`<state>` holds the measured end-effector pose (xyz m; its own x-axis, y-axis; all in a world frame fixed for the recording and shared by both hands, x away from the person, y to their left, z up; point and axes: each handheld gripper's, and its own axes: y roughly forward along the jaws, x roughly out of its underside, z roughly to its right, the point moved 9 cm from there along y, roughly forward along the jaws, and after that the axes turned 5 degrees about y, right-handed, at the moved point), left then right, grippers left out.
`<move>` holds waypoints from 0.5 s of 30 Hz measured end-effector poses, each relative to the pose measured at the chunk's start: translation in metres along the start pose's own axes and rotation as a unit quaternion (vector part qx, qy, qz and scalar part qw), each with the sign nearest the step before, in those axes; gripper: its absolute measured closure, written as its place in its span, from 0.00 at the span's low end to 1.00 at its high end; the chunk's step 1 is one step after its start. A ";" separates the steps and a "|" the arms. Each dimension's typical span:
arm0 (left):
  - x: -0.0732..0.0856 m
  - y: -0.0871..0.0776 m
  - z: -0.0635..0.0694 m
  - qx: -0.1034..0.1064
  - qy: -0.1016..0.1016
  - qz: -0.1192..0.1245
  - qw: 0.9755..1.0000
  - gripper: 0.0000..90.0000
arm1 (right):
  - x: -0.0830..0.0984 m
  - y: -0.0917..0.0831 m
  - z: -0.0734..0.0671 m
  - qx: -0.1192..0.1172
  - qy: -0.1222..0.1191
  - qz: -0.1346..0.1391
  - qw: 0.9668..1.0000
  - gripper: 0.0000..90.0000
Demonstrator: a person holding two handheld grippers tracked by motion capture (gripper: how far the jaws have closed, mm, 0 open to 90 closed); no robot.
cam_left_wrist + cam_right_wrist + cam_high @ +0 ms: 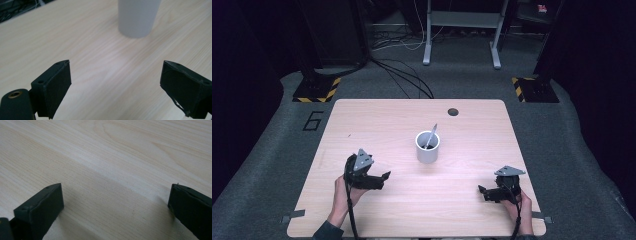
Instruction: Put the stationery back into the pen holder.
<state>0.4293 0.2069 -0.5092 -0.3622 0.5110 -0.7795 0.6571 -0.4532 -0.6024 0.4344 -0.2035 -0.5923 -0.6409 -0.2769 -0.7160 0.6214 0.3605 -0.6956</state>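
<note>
A white cup (427, 147) stands upright near the middle of the light wooden table (377, 120), with a thin silvery utensil (431, 136) leaning inside it. My left gripper (382, 178) lies low over the table to the cup's front left, pointing toward it, jaws wide apart with nothing between them. In the left gripper view the cup (138, 17) rises ahead beyond the open gripper (117, 85). My right gripper (483, 192) rests near the front right of the table, pointing left. Its jaws (116, 207) stand open over bare wood.
A small dark hole (453, 111) marks the table's far side. Beyond the table lie grey carpet, black cables (404, 75), a white frame's legs (462, 35) and two hazard-striped stand bases (317, 90).
</note>
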 end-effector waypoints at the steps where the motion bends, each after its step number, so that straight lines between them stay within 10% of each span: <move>1: 0.009 0.002 0.001 0.001 -0.011 -0.009 1.000 0.10 | 0.000 0.000 0.000 0.000 0.000 0.000 1.000 0.00; 15: 0.095 0.015 -0.007 -0.029 -0.051 -0.076 0.995 0.00 | 0.000 0.000 0.000 0.000 0.000 0.000 1.000 0.00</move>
<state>0.4095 0.2540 -0.5908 -0.5246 0.4921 -0.6947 0.6246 -0.3320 -0.7069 0.4344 -0.2035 -0.5923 -0.6411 -0.2765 -0.7159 0.6215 0.3602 -0.6957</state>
